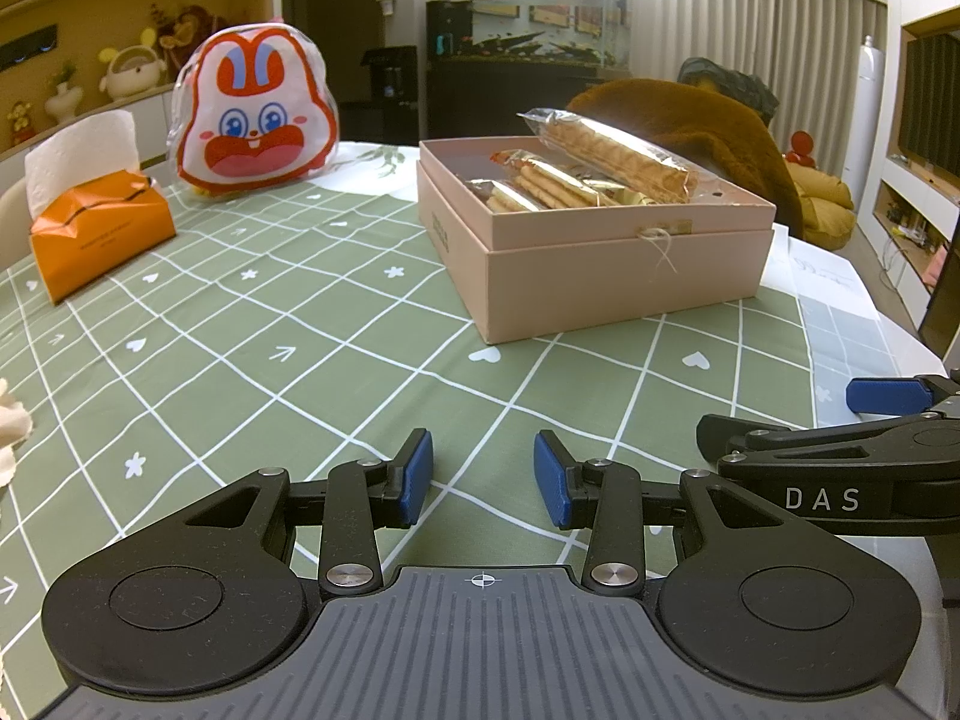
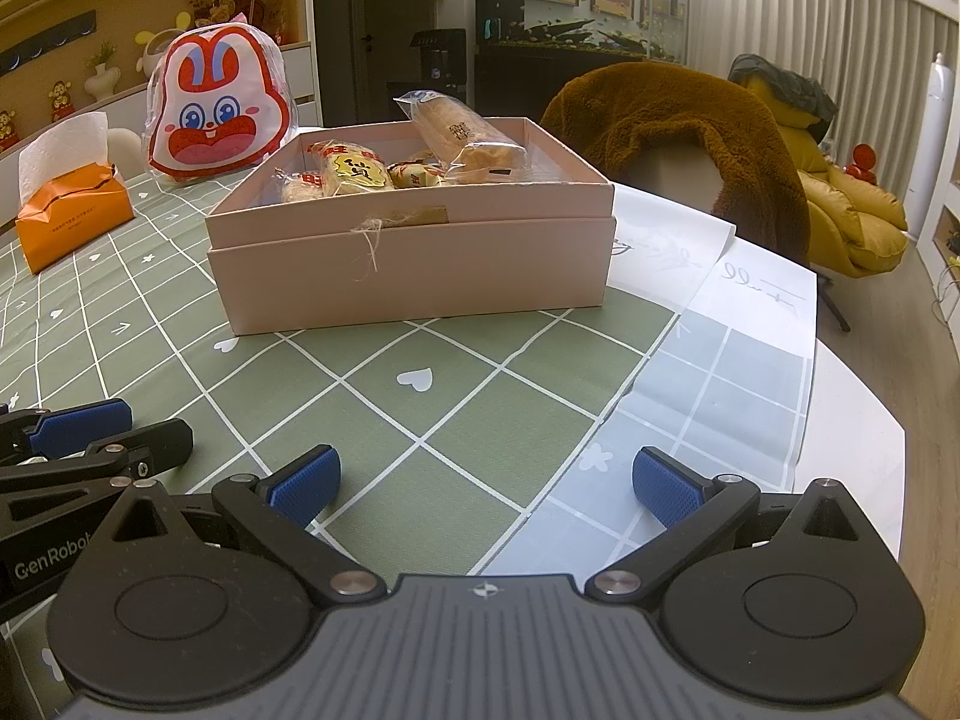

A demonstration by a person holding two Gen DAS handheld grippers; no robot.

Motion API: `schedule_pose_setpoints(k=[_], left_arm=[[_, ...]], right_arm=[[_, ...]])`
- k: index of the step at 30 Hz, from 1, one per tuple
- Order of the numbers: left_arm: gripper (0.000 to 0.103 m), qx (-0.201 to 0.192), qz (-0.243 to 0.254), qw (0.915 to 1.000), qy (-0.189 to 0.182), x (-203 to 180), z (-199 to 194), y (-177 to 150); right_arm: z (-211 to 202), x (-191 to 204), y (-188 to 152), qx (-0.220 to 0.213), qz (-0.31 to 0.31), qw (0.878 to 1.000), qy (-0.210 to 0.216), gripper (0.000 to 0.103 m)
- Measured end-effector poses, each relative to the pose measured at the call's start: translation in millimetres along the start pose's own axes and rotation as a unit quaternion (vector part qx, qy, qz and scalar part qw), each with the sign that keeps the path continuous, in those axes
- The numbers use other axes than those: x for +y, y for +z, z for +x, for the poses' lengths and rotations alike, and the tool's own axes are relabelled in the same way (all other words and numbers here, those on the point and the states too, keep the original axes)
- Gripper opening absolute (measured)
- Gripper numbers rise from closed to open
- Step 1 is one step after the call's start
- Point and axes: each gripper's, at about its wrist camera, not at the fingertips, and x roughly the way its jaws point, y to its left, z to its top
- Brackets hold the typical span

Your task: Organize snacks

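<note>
Home living/dining room, not a lab. Ahead of the gripper: a worktop under a green grid tablecloth (image 1: 300,324) with hearts and stars. Far left of it – wall shelves with figurines (image 1: 129,69) and a small vase. Straight beyond – a lit fish tank (image 1: 540,30) on a dark cabinet. Far right – full-height curtains (image 2: 810,18), a yellow armchair (image 2: 852,210), and a chair draped in a brown fleece throw (image 2: 678,120). A tissue pack (image 1: 96,228) also sits on the cloth.

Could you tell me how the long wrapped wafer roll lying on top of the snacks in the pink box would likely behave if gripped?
The wafer roll is probably light and brittle, so squeezing may crush it. Its clear wrapper looks glossy, so likely slippery. It rests tilted on the box rim and may slide.
</note>
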Motion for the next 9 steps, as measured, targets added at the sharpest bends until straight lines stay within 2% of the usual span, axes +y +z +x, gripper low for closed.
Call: schedule_pose_setpoints(k=[9], left_arm=[[0.043, 0.000, -0.004, 1.0000, -0.004, 1.0, 0.1, 0.3]], right_arm=[[-0.2, 0.2, -0.3, 0.000, 0.000, 1.000, 0.000, 0.103]])
